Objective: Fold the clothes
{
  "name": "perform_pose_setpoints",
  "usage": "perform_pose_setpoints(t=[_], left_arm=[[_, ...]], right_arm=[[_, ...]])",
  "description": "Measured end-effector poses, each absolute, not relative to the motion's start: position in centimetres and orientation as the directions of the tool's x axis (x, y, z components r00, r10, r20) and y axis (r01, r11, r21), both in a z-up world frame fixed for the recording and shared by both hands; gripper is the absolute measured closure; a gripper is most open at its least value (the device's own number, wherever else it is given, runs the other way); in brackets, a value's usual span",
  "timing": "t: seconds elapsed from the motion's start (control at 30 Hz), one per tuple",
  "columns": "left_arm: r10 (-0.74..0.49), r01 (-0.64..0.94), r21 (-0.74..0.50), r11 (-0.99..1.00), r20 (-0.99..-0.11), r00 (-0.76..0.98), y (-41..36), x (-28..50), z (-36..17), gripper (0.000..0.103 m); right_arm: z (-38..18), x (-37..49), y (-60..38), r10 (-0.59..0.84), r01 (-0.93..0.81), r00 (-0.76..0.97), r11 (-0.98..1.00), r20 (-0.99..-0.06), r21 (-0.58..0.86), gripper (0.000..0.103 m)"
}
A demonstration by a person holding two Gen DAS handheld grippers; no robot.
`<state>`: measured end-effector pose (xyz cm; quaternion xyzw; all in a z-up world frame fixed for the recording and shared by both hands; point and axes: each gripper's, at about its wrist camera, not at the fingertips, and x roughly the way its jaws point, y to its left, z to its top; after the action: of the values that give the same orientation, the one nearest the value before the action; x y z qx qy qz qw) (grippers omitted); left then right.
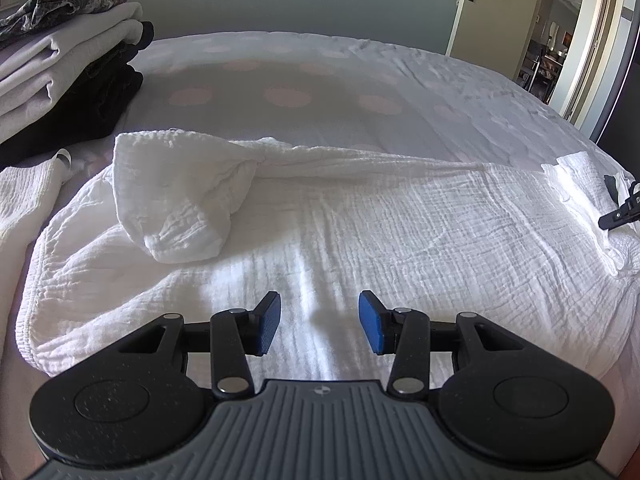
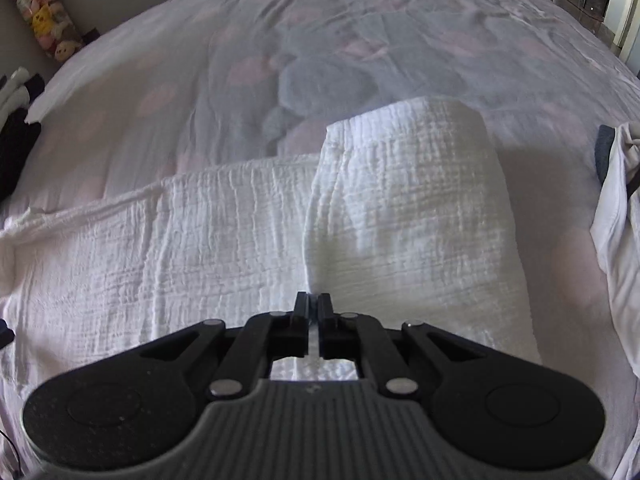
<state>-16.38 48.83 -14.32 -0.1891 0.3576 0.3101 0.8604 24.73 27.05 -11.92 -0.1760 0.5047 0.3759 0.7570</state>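
A white crinkled garment (image 1: 360, 220) lies spread across the bed. One of its sleeves (image 1: 180, 200) is folded in over the body at the left. My left gripper (image 1: 320, 320) hovers over the garment's near part, open, blue pads apart with nothing between them. In the right wrist view, my right gripper (image 2: 314, 304) is shut, pinching the edge of the garment's other sleeve (image 2: 408, 208), which lies beside the body (image 2: 200, 260). The right gripper (image 1: 618, 212) also shows at the far right of the left wrist view, on the cloth.
A stack of folded clothes (image 1: 68, 80) sits at the back left on the bedspread (image 1: 280, 92), which is pale with pink dots. Another white cloth (image 2: 616, 208) lies at the right edge. An open door (image 1: 472, 0) stands behind the bed. Soft toys (image 2: 44, 20) fill the far left corner.
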Motion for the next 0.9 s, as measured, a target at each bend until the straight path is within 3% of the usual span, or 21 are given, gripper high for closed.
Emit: perform_pose_setpoints(t=[0.07,0.13,0.17,0.2,0.37,0.53,0.6,0.67,0.73,0.77,0.9], left_arm=[[0.406,-0.672,-0.103,0.733,-0.727,0.554,48.8,-16.7,-14.2,0.052],[0.410,-0.677,-0.111,0.728,-0.721,0.559,49.0,-17.0,-14.0,0.052],[0.410,-0.680,-0.118,0.723,-0.719,0.561,49.1,-17.1,-14.0,0.052],[0.409,-0.684,-0.127,0.718,-0.718,0.563,49.3,-17.2,-14.0,0.052],[0.398,-0.687,-0.154,0.710,-0.717,0.572,49.9,-17.2,-14.0,0.052],[0.407,-0.689,-0.150,0.709,-0.712,0.573,50.2,-17.6,-13.9,0.052],[0.409,-0.696,-0.155,0.701,-0.713,0.570,50.5,-17.8,-13.9,0.052],[0.410,-0.704,-0.161,0.692,-0.715,0.566,50.9,-18.0,-14.0,0.052],[0.408,-0.707,-0.166,0.687,-0.718,0.564,51.2,-18.0,-14.0,0.052],[0.408,-0.709,-0.165,0.686,-0.719,0.562,51.3,-18.0,-14.0,0.052],[0.422,-0.716,-0.158,0.680,-0.714,0.558,51.5,-18.3,-13.3,0.052]], right_arm=[[-12.9,24.4,27.7,0.351,-0.749,0.233,0.659,-0.907,0.063,0.089],[-12.9,24.1,28.3,0.346,-0.754,0.264,0.656,-0.900,0.031,0.070],[-12.6,23.9,28.6,0.352,-0.755,0.285,0.656,-0.891,0.018,0.052],[-12.2,23.8,28.9,0.359,-0.756,0.311,0.654,-0.880,-0.001,0.040],[-11.7,24.4,31.2,0.314,-0.756,0.431,0.638,-0.846,-0.148,0.023],[-14.1,26.7,31.4,0.283,-0.698,0.385,0.712,-0.878,-0.077,0.028],[-15.3,27.5,30.8,0.270,-0.664,0.374,0.746,-0.887,-0.053,0.046],[-15.7,28.2,30.0,0.291,-0.641,0.366,0.767,-0.884,-0.013,0.052],[-15.5,28.5,29.5,0.308,-0.633,0.364,0.774,-0.879,0.009,0.070],[-15.2,28.6,29.2,0.317,-0.634,0.363,0.773,-0.876,0.017,0.084],[-13.2,27.9,29.0,0.337,-0.655,0.374,0.756,-0.864,0.012,0.092]])
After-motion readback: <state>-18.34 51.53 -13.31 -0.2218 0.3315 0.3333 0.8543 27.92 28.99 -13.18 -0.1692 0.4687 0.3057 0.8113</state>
